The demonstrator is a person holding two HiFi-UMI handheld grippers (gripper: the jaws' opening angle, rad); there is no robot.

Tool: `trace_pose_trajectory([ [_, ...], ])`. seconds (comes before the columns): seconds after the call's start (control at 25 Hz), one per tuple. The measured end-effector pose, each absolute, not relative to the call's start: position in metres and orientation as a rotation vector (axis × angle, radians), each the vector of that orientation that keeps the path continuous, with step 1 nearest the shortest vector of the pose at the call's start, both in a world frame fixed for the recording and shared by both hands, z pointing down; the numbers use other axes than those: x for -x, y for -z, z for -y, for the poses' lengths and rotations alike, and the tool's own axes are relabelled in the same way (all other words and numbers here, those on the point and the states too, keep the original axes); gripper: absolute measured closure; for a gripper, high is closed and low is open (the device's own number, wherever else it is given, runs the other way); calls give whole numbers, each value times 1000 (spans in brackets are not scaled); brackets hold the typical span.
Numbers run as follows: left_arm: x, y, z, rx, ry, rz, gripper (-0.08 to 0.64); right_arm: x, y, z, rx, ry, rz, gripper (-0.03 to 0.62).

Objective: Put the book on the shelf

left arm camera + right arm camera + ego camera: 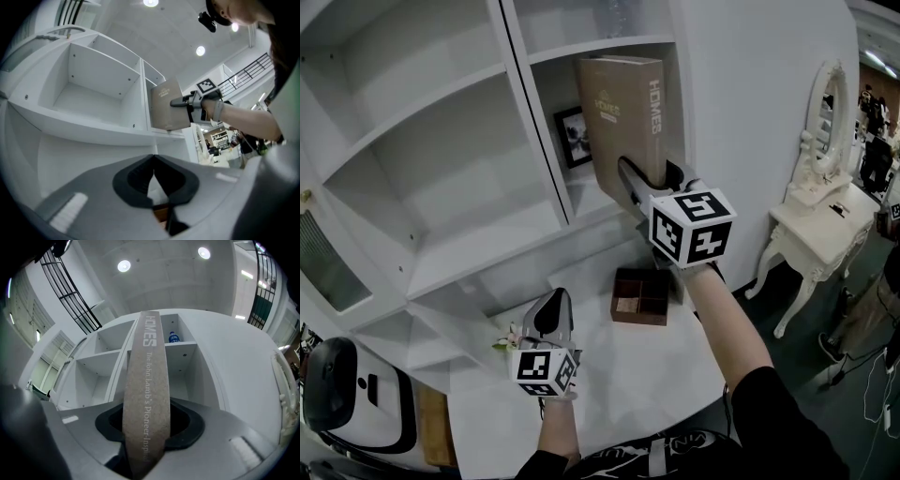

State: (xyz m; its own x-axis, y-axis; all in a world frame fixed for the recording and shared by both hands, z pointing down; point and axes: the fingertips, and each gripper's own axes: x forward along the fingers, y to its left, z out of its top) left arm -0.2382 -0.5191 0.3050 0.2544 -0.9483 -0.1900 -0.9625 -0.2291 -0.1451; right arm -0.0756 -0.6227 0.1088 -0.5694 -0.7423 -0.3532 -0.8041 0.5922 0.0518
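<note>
Left tongs (pixel 554 298) nearest the head camera, low over the white surface (pixel 619 384), well below the book (pixel 619 103). Jaws together, nothing between them; the left gripper view (pixel 154 160) confirms pads meeting at the tips.

Right tongs (pixel 652 180) up at the book's lower end, clamped on it. The right gripper view (pixel 146 425) shows the spine running straight up between the two jaws, pads on either cover, spine print "HOMES" readable.

Book upright, tan, inside a narrow compartment of the white shelf unit (pixel 441 187), spine facing out.

Head view only:
- picture frame (pixel 574 136), just left of the book, same compartment, leaning back
- dark box (pixel 640 296) on the surface, below the book
- small flower sprig (pixel 508 339), well below-left of the book, beside the left tongs
- cream dressing table (pixel 811 220), well right of the book

Right gripper view only: bottle (pixel 174 337) with blue label in the compartment above the book.

Left gripper view only: side-on look at the book (pixel 166 105) with the right tongs on its near edge and the person's forearm behind; compartments left of the book bare.
</note>
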Motion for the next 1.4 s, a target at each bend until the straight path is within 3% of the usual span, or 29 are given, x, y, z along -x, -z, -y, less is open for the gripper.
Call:
trace_pose_trajectory([
  [1.4,280,-322,550,2248,-104,-1914,560,186,-105,736,1278,-128,-2789,414],
])
